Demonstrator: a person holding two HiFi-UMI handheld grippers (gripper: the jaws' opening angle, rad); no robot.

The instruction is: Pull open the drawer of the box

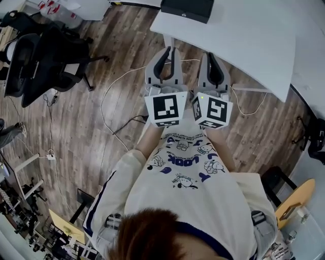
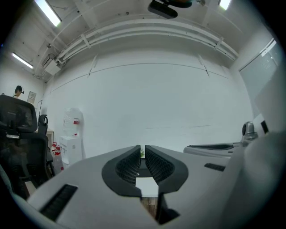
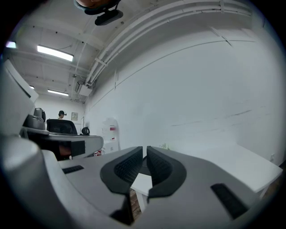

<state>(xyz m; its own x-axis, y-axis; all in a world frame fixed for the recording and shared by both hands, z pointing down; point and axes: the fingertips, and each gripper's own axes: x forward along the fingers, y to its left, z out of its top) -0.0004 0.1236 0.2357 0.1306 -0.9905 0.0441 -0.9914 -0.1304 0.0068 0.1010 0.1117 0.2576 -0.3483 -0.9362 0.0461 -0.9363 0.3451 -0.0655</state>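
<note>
The person's head (image 1: 152, 236) stood back from the white table (image 1: 238, 35). Just short of its near edge, the left gripper (image 1: 171, 51) and the right gripper (image 1: 211, 55) were empty, jaws together. The black box (image 1: 187, 9) sat at the table's far edge. The approach had not begun, and the jaws would need parting first.

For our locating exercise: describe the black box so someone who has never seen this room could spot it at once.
Start at the white table at the top of the head view. The box sits near its left edge, partly cut off by the picture's top. It is the only dark thing seen on the white top.
</note>
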